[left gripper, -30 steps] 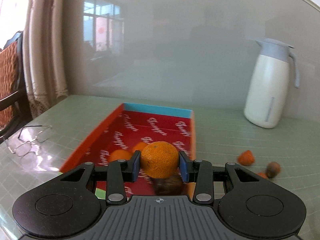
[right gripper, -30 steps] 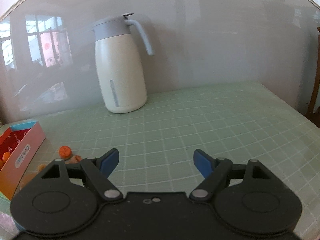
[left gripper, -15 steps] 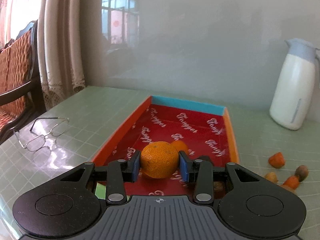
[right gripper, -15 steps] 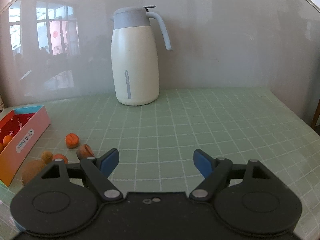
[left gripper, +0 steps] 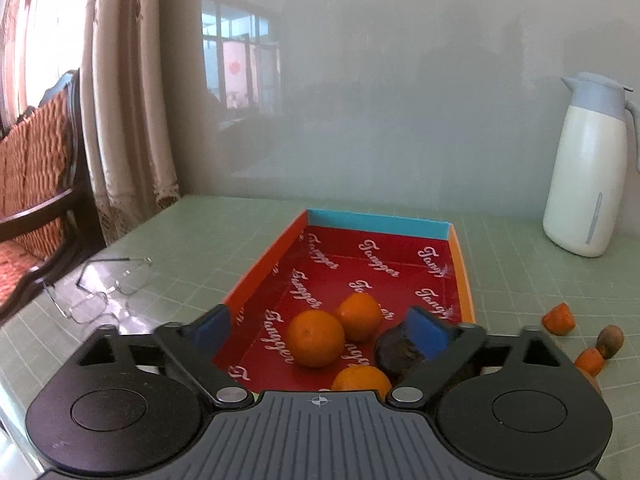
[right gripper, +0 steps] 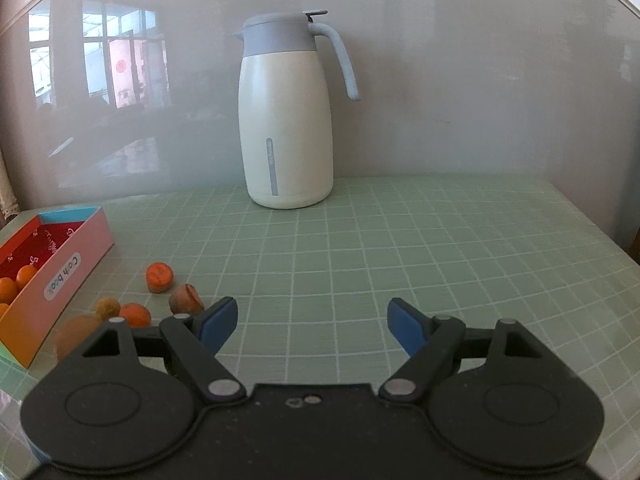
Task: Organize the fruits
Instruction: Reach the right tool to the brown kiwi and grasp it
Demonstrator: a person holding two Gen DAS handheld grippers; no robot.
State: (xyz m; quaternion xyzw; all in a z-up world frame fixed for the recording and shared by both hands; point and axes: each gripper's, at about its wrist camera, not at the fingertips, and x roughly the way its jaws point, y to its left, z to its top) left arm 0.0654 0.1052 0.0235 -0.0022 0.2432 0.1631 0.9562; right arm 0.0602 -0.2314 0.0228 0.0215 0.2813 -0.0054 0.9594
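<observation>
Left gripper [left gripper: 320, 328] spread wide over the box!
Its jaws have just sprung apart; the orange [left gripper: 316, 338] sits free in the red-lined box [left gripper: 268, 272]. Right gripper [right gripper: 310, 322] hovers spread, empty, near loose fruits [right gripper: 159, 277].

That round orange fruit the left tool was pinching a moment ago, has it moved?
Yes. The round orange fruit has dropped from between the blue pads onto the red box's floor; the left tool has just been opening and holds nothing.
</observation>
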